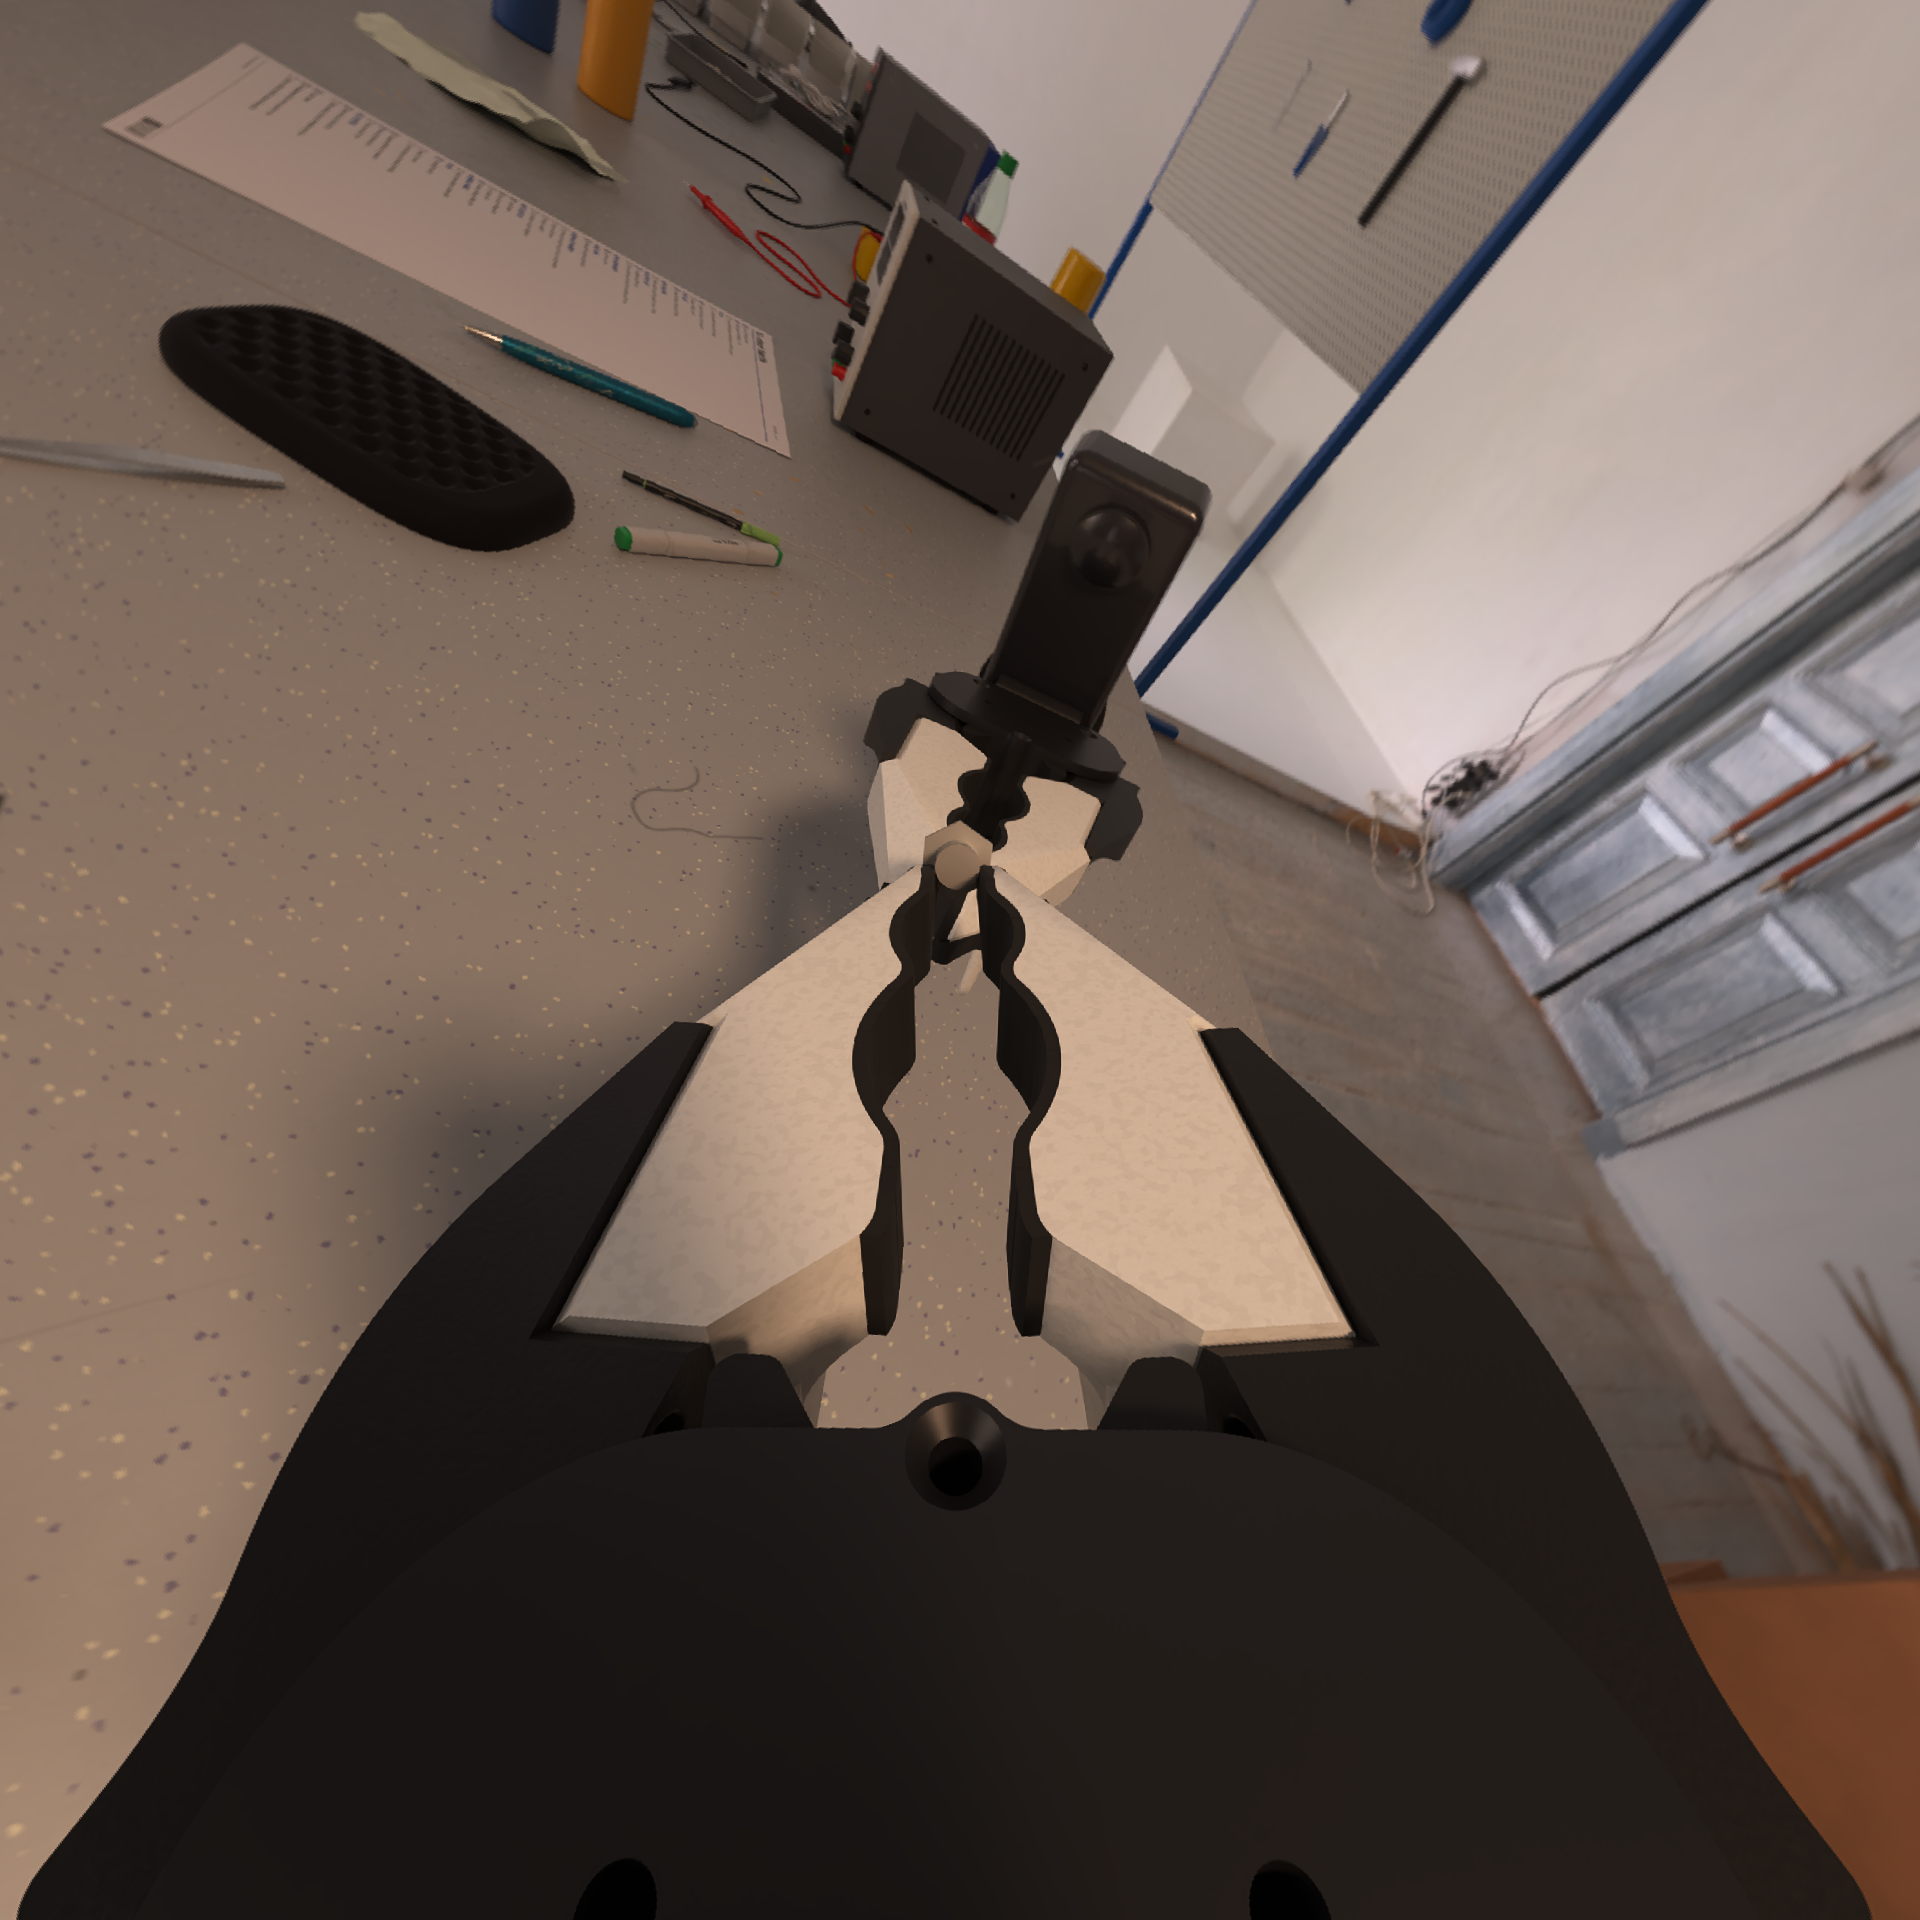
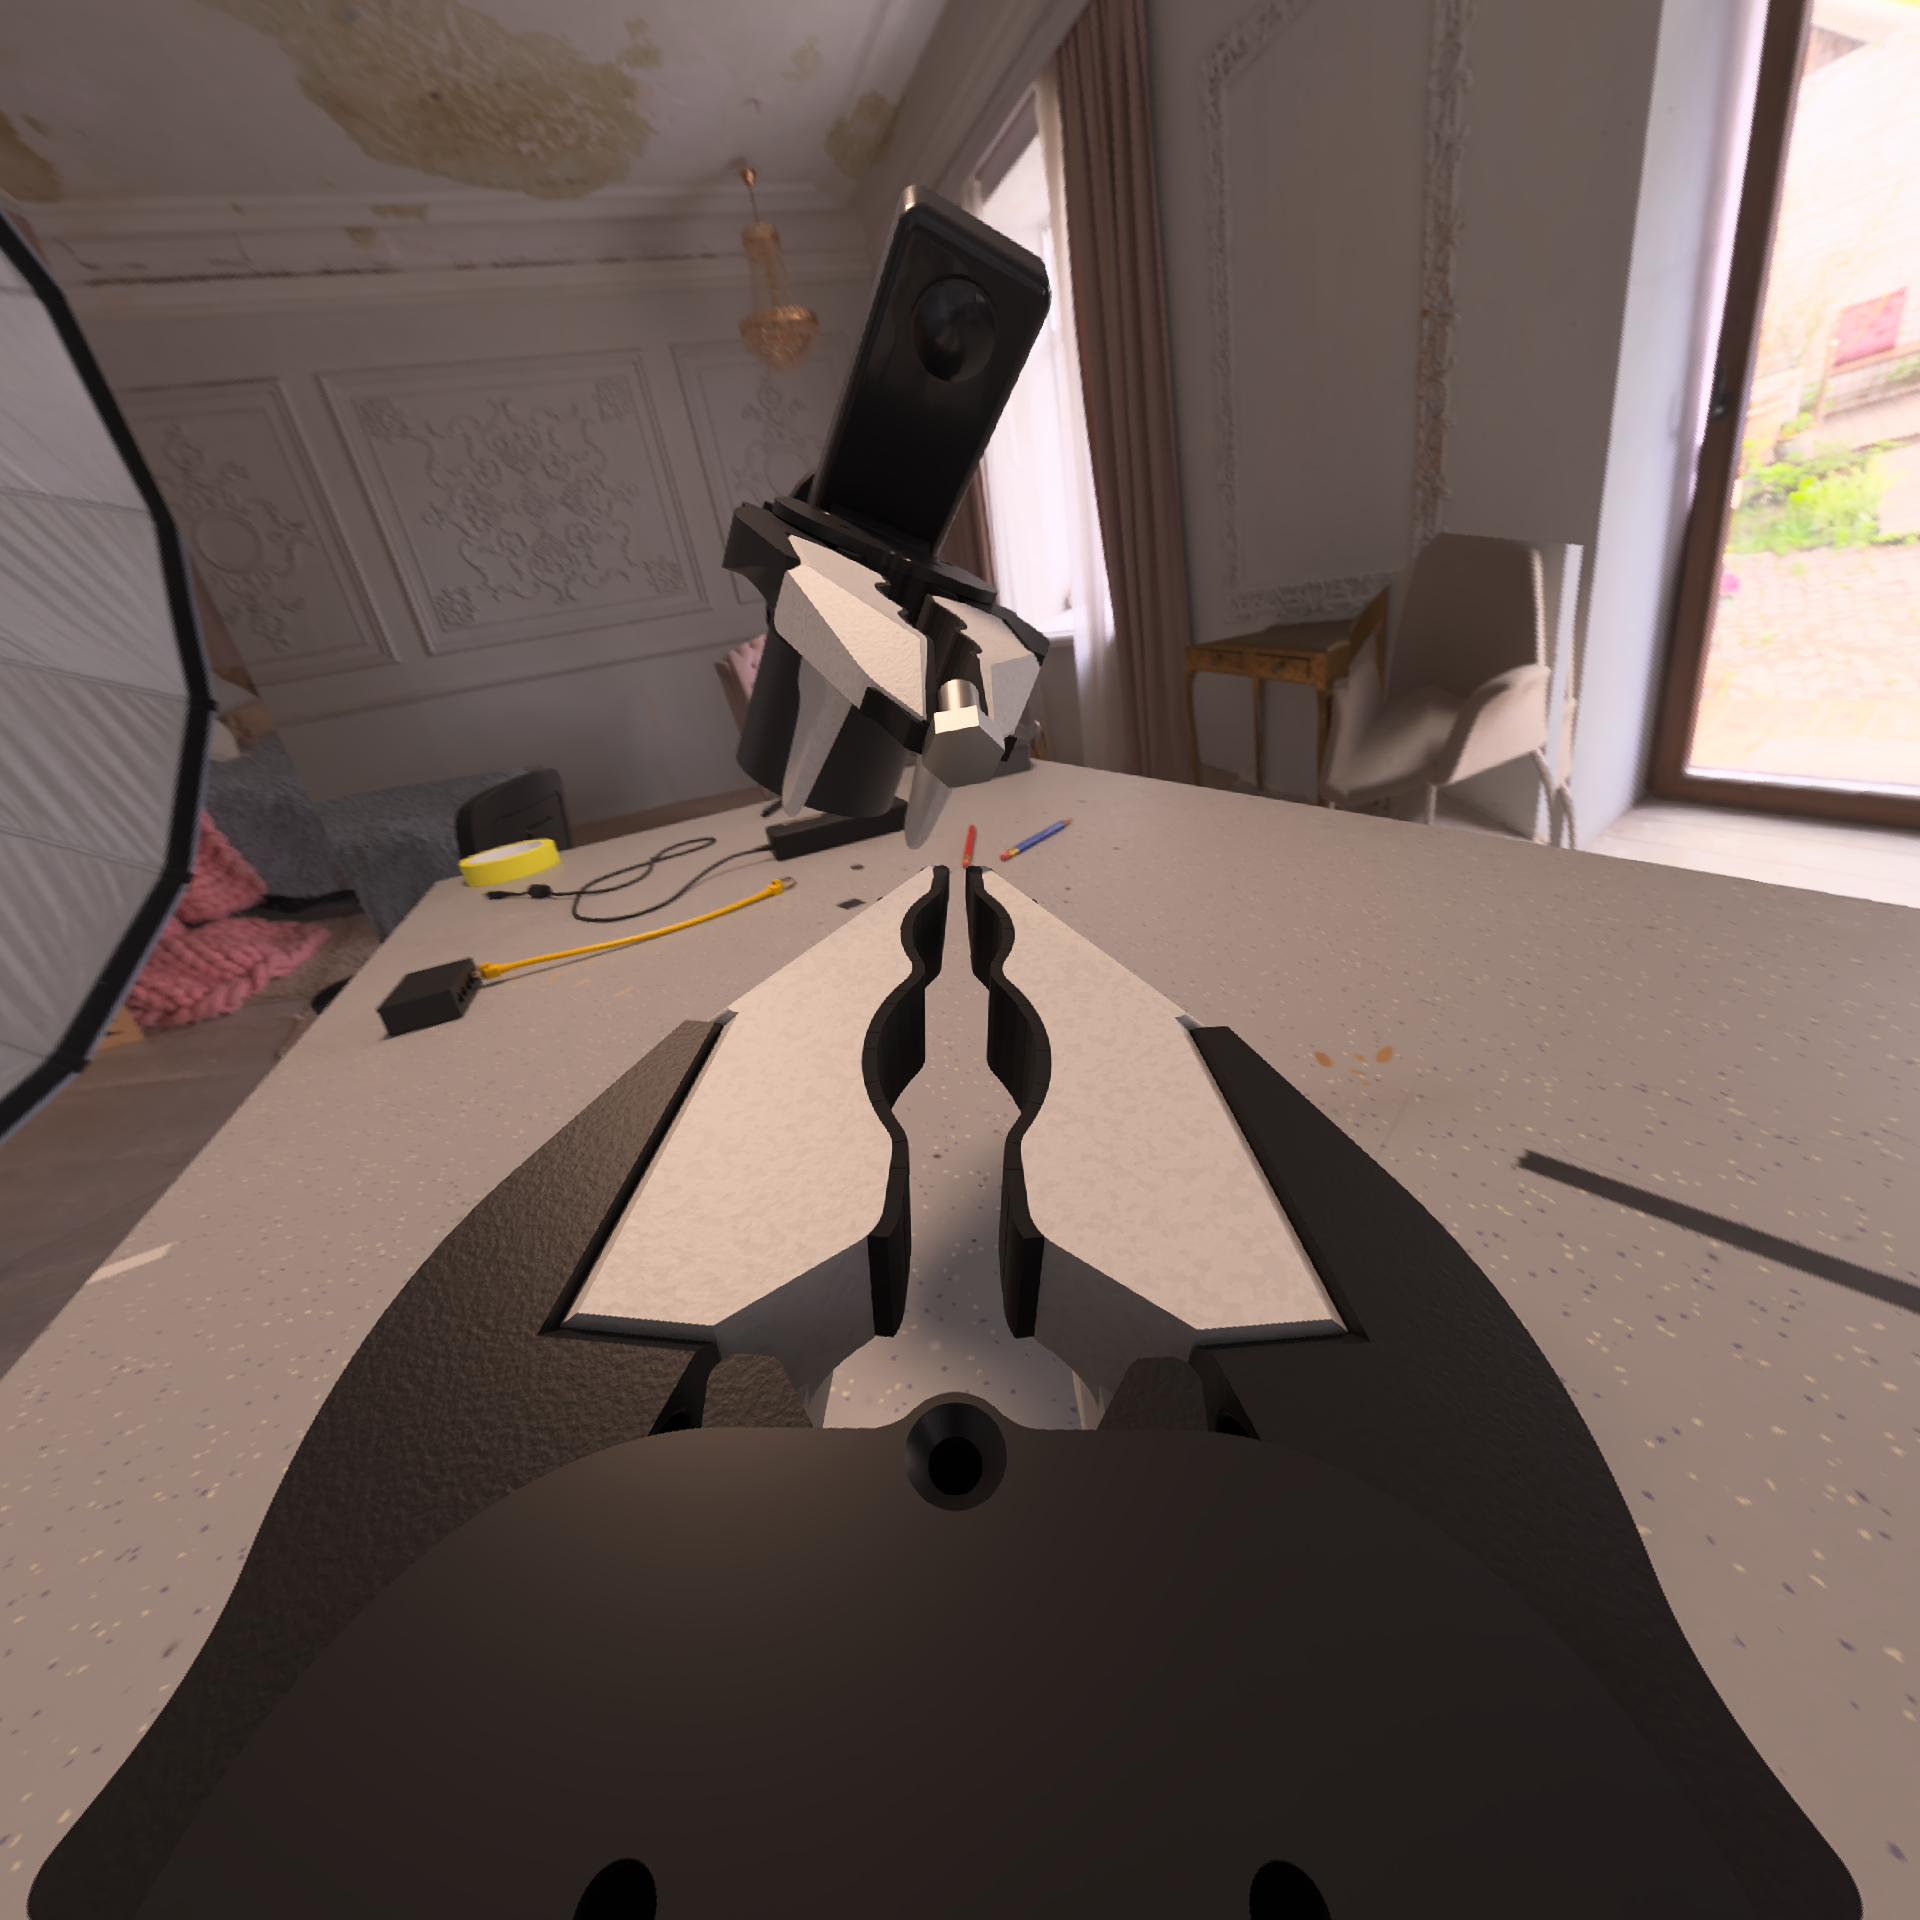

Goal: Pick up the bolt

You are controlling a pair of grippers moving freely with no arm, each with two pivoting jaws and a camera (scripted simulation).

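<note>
- clearly, the left gripper (image 1: 951,891) is clamped on the bolt (image 1: 956,862); its dark fingertips press the pale shaft from both sides with only the shaft's width between them.
- in the right wrist view the bolt (image 2: 961,732) shows its pale hexagonal head, carried in the air and clear of the counter (image 2: 1455,1039).
- the right gripper (image 2: 956,883) has its fingers drawn almost together, with a thin slit at the tips and nothing in it.
- the two grippers face each other, tips near; in the left wrist view the right gripper sits just beyond the bolt, and whether it touches the bolt i cannot tell.
- in the left wrist view, on the speckled grey counter (image 1: 312,831), a black perforated pad (image 1: 364,416) lies to the left, with a white marker with green ends (image 1: 696,545) near its right end.
- a teal pen (image 1: 582,374) rests partly across the edge of a printed sheet of paper (image 1: 416,208).
- a black instrument box (image 1: 977,364) stands beside that sheet, at the counter's far edge.
- in the right wrist view, a yellow tape roll (image 2: 509,862), a yellow cable (image 2: 623,945) plugged into a small black box (image 2: 431,997), a red pencil (image 2: 968,844) and a blue pencil (image 2: 1034,840) lie on the far part of the counter.
</note>
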